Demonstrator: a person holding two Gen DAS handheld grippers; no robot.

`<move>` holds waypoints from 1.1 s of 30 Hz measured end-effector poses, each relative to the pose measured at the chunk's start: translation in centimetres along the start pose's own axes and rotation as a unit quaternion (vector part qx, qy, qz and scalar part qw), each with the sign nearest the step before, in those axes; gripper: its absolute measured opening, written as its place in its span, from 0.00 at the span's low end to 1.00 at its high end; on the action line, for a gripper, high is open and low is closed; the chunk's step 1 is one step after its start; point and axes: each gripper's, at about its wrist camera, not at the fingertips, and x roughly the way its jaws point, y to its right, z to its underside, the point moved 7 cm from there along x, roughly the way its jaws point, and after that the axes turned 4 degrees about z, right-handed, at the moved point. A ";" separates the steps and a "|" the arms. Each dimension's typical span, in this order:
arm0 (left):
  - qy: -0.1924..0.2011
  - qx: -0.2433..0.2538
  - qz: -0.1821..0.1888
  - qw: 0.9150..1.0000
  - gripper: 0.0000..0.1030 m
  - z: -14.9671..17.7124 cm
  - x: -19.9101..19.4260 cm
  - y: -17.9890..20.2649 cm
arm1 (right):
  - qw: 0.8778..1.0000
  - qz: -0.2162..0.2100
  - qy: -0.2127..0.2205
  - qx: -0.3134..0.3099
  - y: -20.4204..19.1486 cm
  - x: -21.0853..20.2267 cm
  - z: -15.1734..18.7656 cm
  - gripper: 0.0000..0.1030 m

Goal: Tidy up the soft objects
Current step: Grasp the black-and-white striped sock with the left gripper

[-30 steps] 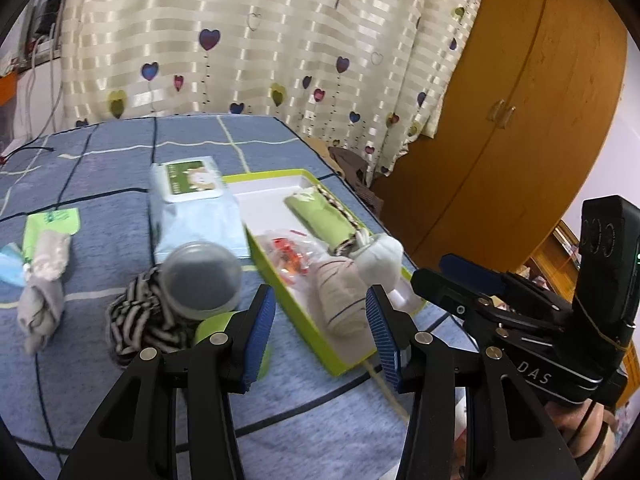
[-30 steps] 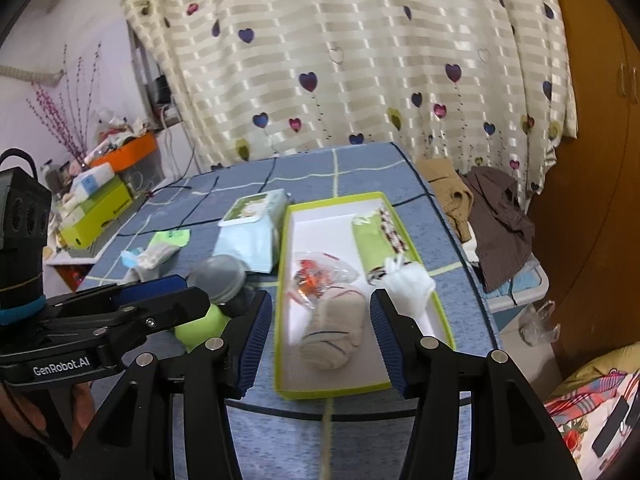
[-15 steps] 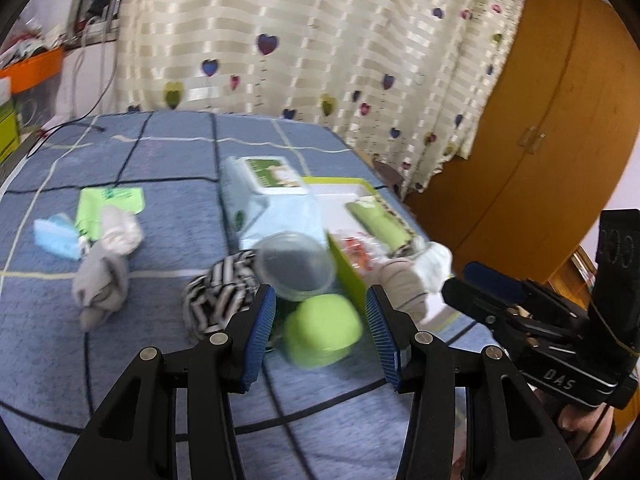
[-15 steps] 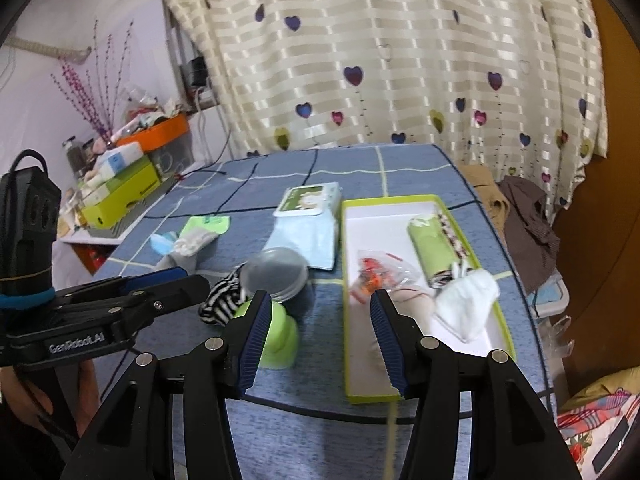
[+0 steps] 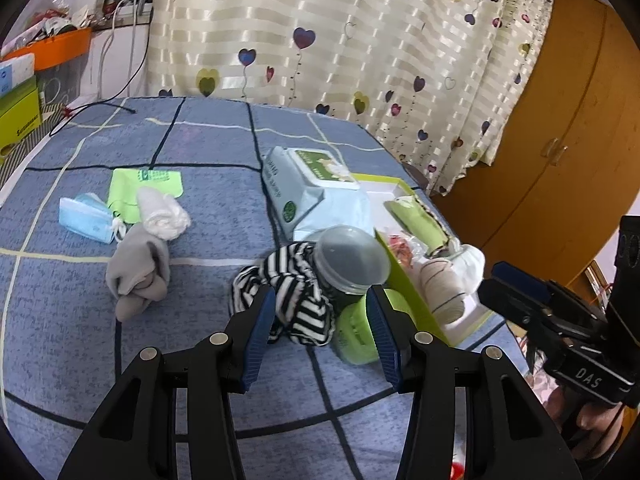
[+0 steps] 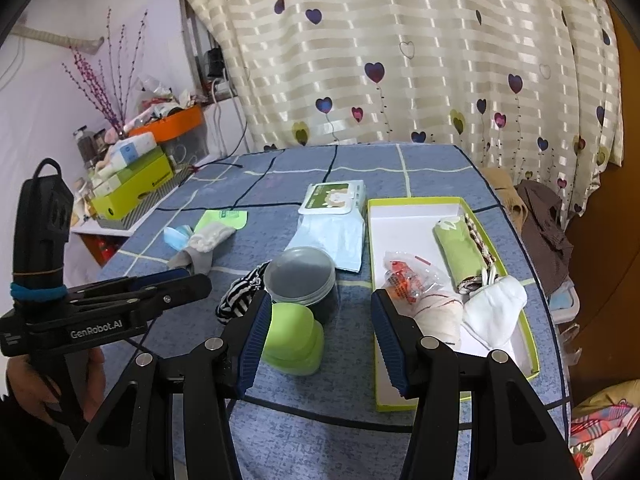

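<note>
Room: a cream striped curtain printed with hearts [image 6: 400, 60] hangs behind the bed; an orange-brown wooden wardrobe [image 5: 560, 152] stands to my right, and a cluttered side shelf with an orange tray [image 6: 172, 120] to my left.
Surface: a blue bedspread with a dark and pale grid of lines [image 5: 180, 136] carries everything.
Tray: a shallow lime-green box with a white inside [image 6: 408, 216] lies on the right part of the bedspread. It holds a rolled green cloth [image 6: 460, 252], a white sock [image 6: 496, 312], a beige rolled sock [image 6: 440, 316] and a crinkled clear packet with red print [image 6: 404, 276].
Wipes: a pale blue pack of wet wipes with a green-and-white lid [image 6: 332, 216] lies just left of the box.
Jar: a dark round jar with a grey plastic lid [image 6: 300, 276] stands near the box, touching a lime-green plastic cap [image 6: 292, 336] in front of it.
Striped cloth: a black-and-white striped sock [image 5: 292, 296] is bunched against the jar's left side.
Loose items: a grey sock [image 5: 136, 268] topped by a white rolled sock [image 5: 164, 212], a green paper packet [image 5: 148, 188] and a blue face mask [image 5: 84, 216] lie together, well apart from the box.
My left gripper [image 5: 320, 332]: jaws spread wide, empty, above the striped sock and the cap.
My right gripper [image 6: 320, 336]: jaws spread wide, empty, between cap and box.
</note>
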 end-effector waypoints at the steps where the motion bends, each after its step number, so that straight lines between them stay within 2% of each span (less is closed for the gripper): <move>1: -0.002 -0.002 -0.003 1.000 0.47 0.0 0.2 -0.3 | 1.000 -0.001 0.000 -0.001 -0.1 0.1 0.0 0.50; 8: -0.037 -0.019 -0.021 0.999 0.47 1.3 2.2 -3.0 | 1.000 -0.010 -0.009 -0.010 -0.7 1.0 0.0 0.50; 14: -0.064 -0.028 -0.019 0.997 0.47 2.1 4.1 -4.2 | 1.000 -0.012 -0.016 -0.011 -0.9 1.9 0.1 0.50; 21: -0.065 -0.038 -0.024 0.997 0.47 1.8 4.5 -4.9 | 1.000 -0.014 -0.024 -0.011 -0.8 2.9 0.2 0.50; 25: -0.036 -0.005 -0.023 0.999 0.47 0.7 3.6 -3.6 | 0.999 -0.014 -0.027 -0.009 -0.6 3.5 0.1 0.50; 32: -0.059 0.027 -0.019 0.998 0.46 0.7 6.1 -2.1 | 0.999 -0.015 -0.028 -0.005 -0.2 3.8 0.2 0.50; 33: -0.060 0.031 -0.021 0.997 0.42 0.7 6.3 -2.0 | 1.000 -0.014 -0.027 -0.004 -0.1 3.8 0.2 0.50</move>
